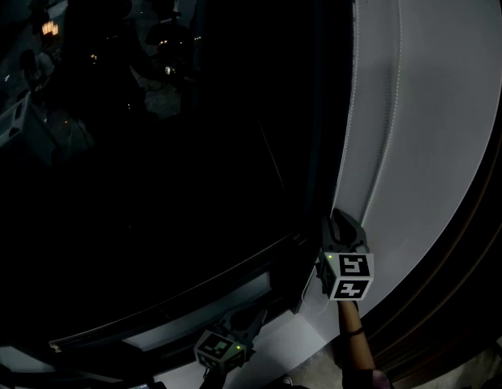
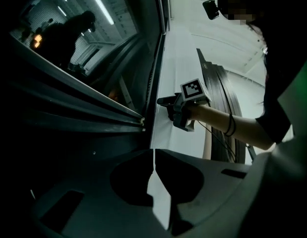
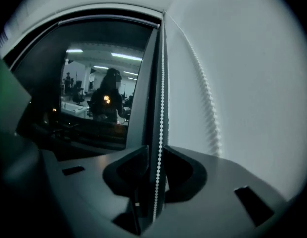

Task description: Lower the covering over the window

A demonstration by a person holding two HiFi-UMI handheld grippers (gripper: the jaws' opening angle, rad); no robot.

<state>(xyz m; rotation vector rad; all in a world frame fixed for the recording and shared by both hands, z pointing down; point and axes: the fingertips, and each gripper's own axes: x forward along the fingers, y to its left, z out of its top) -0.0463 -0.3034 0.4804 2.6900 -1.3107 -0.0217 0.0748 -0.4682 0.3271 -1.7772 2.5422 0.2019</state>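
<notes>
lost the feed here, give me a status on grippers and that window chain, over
Left gripper shut, empty. Right gripper open, bead chain running between its jaws, not clamped. Window glass uncovered. Nothing seen blocking the chain.

Both the left gripper (image 1: pixel 257 321) and the right gripper (image 1: pixel 341 220) are dark grey plastic. Each carries a cube (image 1: pixel 349 275) with black-and-white square markers and a small green light (image 1: pixel 327 257). The person wears a dark wrist band (image 2: pixel 230 125), a dark short-sleeved top (image 2: pixel 278 125) and a small black head camera (image 2: pixel 210 9).
</notes>
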